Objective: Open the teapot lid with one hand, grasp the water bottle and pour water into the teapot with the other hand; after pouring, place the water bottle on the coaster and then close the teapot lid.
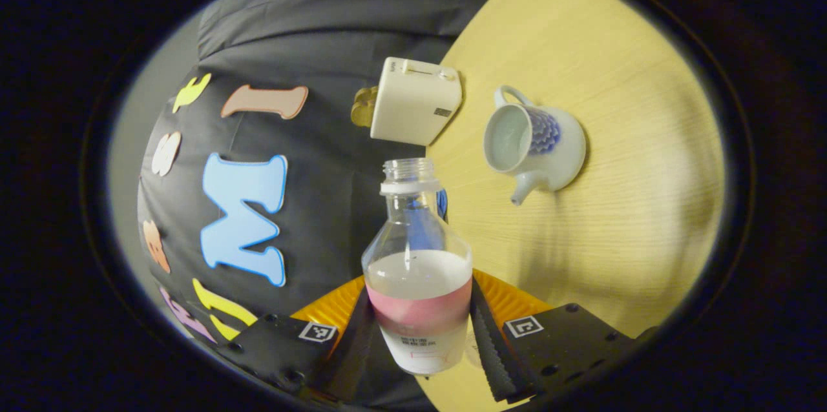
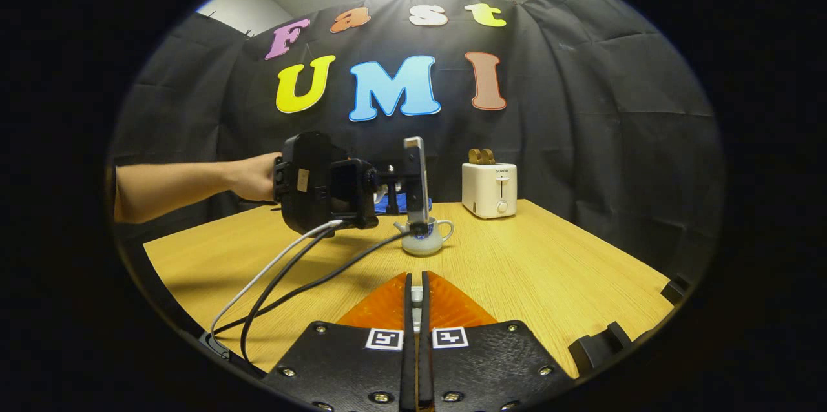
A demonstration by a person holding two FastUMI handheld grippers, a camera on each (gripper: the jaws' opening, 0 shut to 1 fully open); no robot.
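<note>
A pale wood worktop fronts a black cloth wall. Beyond the left jaws stand a toaster and the lidless teapot. Left gripper pinches the uncapped, part-full bottle. Right gripper jaws pressed together.

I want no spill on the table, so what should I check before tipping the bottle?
1. Teapot lid off: ok, its opening is bare.
2. Water bottle uncapped: ok, the neck is open.
3. Grip: ok, the left gripper has both fingers pressed on the bottle's lower part.
4. Mouth lined up over the opening: cannot tell; in the left gripper view it sits to one side of it.
5. Lid held clear: cannot tell; the right gripper has its jaws closed, but what they hold is unclear.
6. Toaster clear of the pour: ok, it stands apart from the teapot.
</note>
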